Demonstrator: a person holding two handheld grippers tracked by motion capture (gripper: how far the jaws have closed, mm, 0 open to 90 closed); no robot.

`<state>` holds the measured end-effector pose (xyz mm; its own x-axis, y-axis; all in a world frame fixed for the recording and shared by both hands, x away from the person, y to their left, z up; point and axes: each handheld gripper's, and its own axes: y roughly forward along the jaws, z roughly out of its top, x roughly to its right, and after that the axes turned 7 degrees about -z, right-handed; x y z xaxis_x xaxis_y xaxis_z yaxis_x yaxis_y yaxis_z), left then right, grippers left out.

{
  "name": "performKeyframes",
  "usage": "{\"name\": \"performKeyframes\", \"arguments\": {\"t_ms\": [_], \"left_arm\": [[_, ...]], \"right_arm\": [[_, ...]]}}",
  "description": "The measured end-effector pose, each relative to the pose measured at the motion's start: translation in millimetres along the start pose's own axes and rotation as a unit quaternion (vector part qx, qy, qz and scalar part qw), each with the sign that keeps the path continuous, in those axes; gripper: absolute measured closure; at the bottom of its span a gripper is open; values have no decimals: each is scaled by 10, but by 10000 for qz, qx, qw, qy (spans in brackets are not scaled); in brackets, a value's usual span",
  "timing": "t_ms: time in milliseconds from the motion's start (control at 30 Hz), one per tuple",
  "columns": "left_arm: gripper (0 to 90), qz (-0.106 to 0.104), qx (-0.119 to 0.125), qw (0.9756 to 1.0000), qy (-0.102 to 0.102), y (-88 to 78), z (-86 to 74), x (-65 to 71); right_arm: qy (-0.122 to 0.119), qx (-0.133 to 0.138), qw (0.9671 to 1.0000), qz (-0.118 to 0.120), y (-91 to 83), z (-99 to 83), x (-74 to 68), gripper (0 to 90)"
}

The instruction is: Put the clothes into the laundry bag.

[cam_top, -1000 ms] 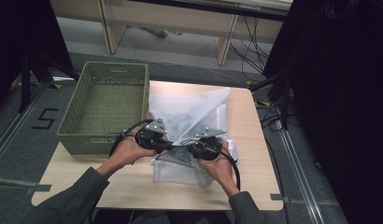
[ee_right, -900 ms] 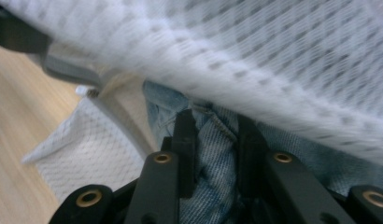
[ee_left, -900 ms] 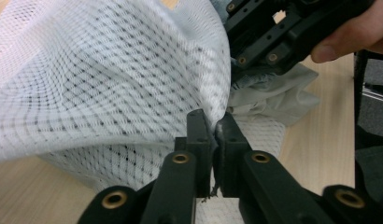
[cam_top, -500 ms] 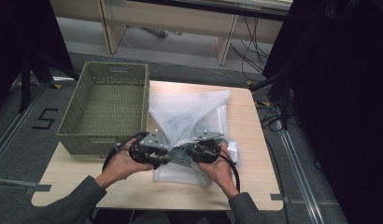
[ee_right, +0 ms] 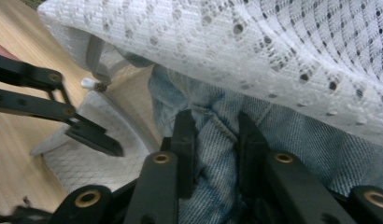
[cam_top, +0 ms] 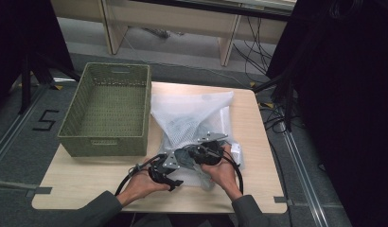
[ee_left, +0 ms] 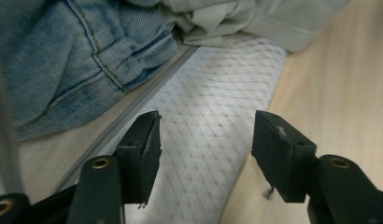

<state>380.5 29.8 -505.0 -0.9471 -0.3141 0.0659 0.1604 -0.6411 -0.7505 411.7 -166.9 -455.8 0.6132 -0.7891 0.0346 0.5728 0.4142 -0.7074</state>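
right gripper [ee_right: 213, 140] pinches soft blue denim [ee_right: 217, 154] under holed white mesh [ee_right: 273, 37]; left gripper [ee_left: 206, 140] jaws just opening, empty.

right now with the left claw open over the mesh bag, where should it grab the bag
Probably the flat lower lip of the mesh bag, lying thin on the table under the left claw. Come from the open end, beside the denim the right claw pinches.

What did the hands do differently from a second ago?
The left tool slid toward the person and lower, its jaws just opening over the mesh bag's edge, gripping nothing. The right tool stayed put, clamped on the jeans. The basket didn't move.
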Motion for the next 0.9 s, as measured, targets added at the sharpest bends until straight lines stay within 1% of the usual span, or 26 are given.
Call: {"name": "performKeyframes", "arguments": {"t_ms": [33,67,100,133,167,200,233,267,300,333,367,433,467,500,533,567,600,633,667,700,733,800,833,867,900], "left_arm": [[466,-19,6,10000,-30,21,-7,-3],[506,-12,90,9999,-121,36,-13,1],[560,52,86,9999,-106,31,-2,3],[667,60,76,9999,-61,29,4,2],[706,46,72,10000,-20,31,9,5],[762,21,69,9999,-98,35,6,23],[794,-35,39,10000,-30,30,12,28],[853,-87,93,9998,-170,41,9,48],[866,-91,69,9999,-105,35,13,49],[875,-95,15,9999,-99,27,15,61],[882,-141,25,9998,-164,25,13,80],[887,-230,-3,9995,-199,18,9,107],[889,-296,55,9990,-318,23,1,135],[891,-316,73,9990,-294,17,-4,139],[891,-358,190,9979,-501,31,-16,160],[892,-381,180,9981,-441,19,-20,149],[892,-425,183,9976,-519,16,-28,153],[892,-457,269,9965,-649,25,-33,171],[892,-446,161,9977,-480,4,-33,161],[892,-470,115,9977,-467,-5,-36,173],[892,-494,143,9975,-494,-7,-43,191],[892,-566,64,9971,-510,-32,-63,206],[892,-611,51,9971,-441,-47,-74,200],[892,-640,61,9964,-555,-53,-87,212],[892,-660,51,9966,-490,-67,-99,204]], "right_arm": [[-5,4,10000,-5,-1,1,-3,741],[25,114,9999,-60,16,-4,-16,741],[7,59,10000,-16,0,1,-15,741],[-37,-36,10000,15,-22,10,-15,741],[-58,-39,10000,20,-26,10,-15,741],[-58,-40,10000,21,-26,11,-16,741],[-65,-39,10000,18,-26,10,-15,741],[29,173,9998,-42,8,-3,-38,742],[-55,-45,10000,-4,-27,9,-32,741],[-125,-49,9999,-17,-23,7,-33,741],[-213,-3,9998,-52,-19,7,-30,742],[-164,-89,9998,-61,-24,4,-54,742],[-238,-104,9996,-77,-24,5,-53,744],[-316,-89,9994,-117,-13,3,-67,747],[-375,-128,9991,-165,-3,7,-81,750],[-463,-121,9985,-252,14,9,-90,753],[-499,-23,9980,-398,45,20,-92,755],[-555,-107,9975,-431,47,52,-68,757],[-557,-12,9969,-551,86,75,-53,759],[-551,-49,9966,-615,102,120,-25,760],[-619,47,9953,-745,144,168,15,760],[-553,145,9940,-934,212,256,61,761],[-551,270,9922,-1081,267,319,98,761],[-558,319,9916,-1125,290,376,140,761],[-498,414,9907,-1195,308,405,158,761]]}}
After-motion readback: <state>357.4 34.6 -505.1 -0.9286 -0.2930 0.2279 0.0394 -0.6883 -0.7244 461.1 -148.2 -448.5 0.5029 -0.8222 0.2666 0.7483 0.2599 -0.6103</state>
